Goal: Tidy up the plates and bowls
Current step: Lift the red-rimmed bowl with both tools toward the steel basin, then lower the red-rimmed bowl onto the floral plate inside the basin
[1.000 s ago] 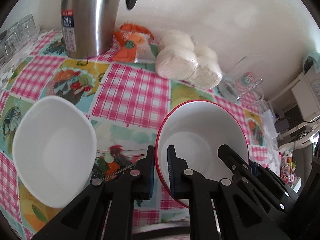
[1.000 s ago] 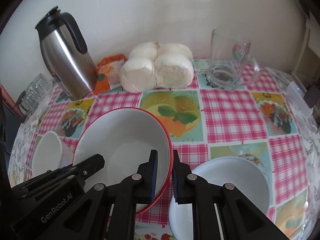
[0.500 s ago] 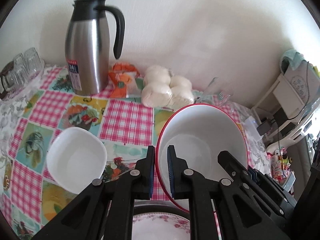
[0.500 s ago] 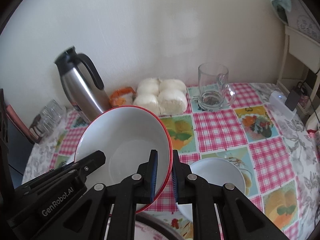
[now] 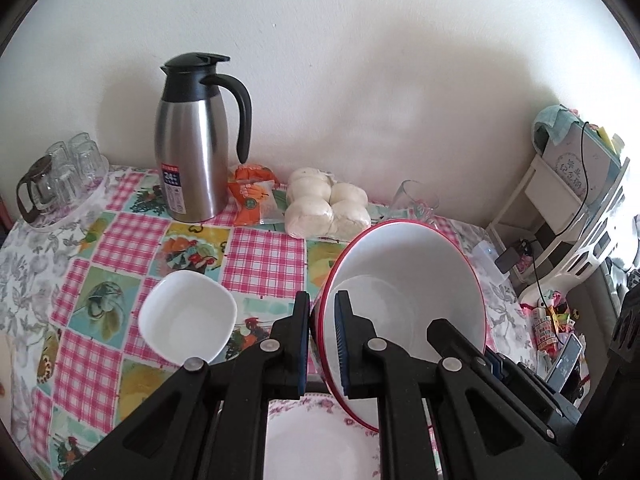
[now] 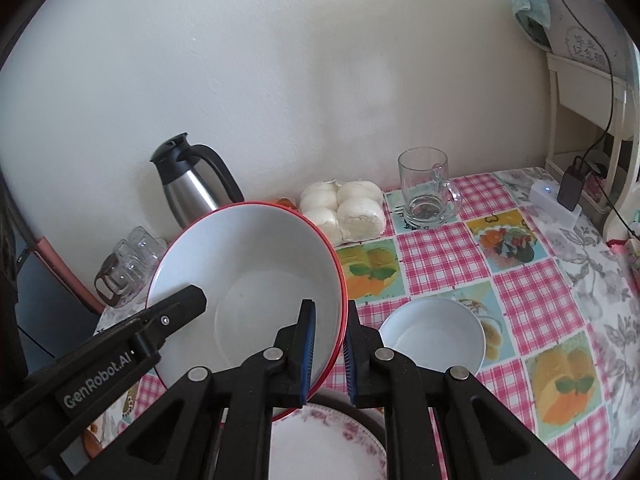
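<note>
A big white bowl with a red rim (image 5: pixel 404 292) (image 6: pixel 248 280) hangs tilted above the table, held from both sides. My left gripper (image 5: pixel 322 344) is shut on its left rim; my right gripper (image 6: pixel 330 346) is shut on its right rim. Below the bowl lies a flowered plate (image 5: pixel 316 440) (image 6: pixel 324 444), partly hidden by the fingers. A small white squarish bowl (image 5: pixel 188 322) stands on the cloth to the left. A round white bowl (image 6: pixel 432 338) stands to the right.
On the checked tablecloth (image 5: pixel 264 256) at the wall stand a steel jug (image 5: pixel 192 152), an orange packet (image 5: pixel 252 196), a bag of white buns (image 5: pixel 326 210) and a glass mug (image 6: pixel 426 192). A tray of glasses (image 5: pixel 60 180) is far left. A white shelf unit (image 5: pixel 576 216) stands right of the table.
Both grippers have lifted the red-rimmed bowl up and back from the table. The small bowls and the jug now look farther away, and the flowered plate has come into view below.
</note>
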Action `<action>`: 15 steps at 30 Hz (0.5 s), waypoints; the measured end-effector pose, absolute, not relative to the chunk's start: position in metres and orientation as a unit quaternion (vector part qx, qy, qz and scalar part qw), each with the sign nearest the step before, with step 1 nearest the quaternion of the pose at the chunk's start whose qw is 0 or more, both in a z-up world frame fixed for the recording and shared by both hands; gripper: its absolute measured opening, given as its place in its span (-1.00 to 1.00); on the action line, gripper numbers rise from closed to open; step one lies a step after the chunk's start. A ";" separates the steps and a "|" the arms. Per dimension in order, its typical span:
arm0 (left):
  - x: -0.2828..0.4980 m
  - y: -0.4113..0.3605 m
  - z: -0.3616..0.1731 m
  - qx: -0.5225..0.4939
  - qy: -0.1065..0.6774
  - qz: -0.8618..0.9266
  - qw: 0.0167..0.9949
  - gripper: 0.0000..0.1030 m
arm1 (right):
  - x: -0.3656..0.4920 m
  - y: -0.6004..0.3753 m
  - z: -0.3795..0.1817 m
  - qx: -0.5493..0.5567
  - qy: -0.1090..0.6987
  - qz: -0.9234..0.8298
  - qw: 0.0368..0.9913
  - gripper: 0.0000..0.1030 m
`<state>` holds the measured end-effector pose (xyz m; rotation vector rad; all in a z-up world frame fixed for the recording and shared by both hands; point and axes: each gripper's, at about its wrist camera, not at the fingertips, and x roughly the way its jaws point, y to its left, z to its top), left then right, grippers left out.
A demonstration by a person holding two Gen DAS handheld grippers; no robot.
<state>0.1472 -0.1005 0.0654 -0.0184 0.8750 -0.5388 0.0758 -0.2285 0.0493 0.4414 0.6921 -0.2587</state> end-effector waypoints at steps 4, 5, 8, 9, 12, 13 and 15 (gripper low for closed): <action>0.139 -0.092 0.067 -0.009 0.417 -0.253 0.873 -0.76 | 0.065 -0.220 0.051 0.217 0.334 -0.120 0.910 -0.72; 0.137 -0.089 0.068 -0.009 0.416 -0.253 0.874 -0.76 | 0.063 -0.217 0.051 0.217 0.334 -0.119 0.910 -0.72; 0.130 -0.084 0.069 -0.007 0.415 -0.251 0.874 -0.76 | 0.056 -0.212 0.050 0.223 0.334 -0.116 0.909 -0.73; 0.129 -0.083 0.068 -0.006 0.416 -0.252 0.874 -0.76 | 0.054 -0.211 0.050 0.224 0.334 -0.115 0.908 -0.73; 0.124 -0.079 0.063 -0.006 0.423 -0.253 0.870 -0.76 | 0.048 -0.206 0.050 0.223 0.334 -0.119 0.908 -0.72; 0.122 -0.078 0.062 -0.006 0.425 -0.254 0.869 -0.76 | 0.046 -0.204 0.050 0.223 0.335 -0.120 0.908 -0.72; 0.119 -0.076 0.060 -0.007 0.429 -0.253 0.867 -0.76 | 0.043 -0.202 0.047 0.223 0.339 -0.121 0.906 -0.72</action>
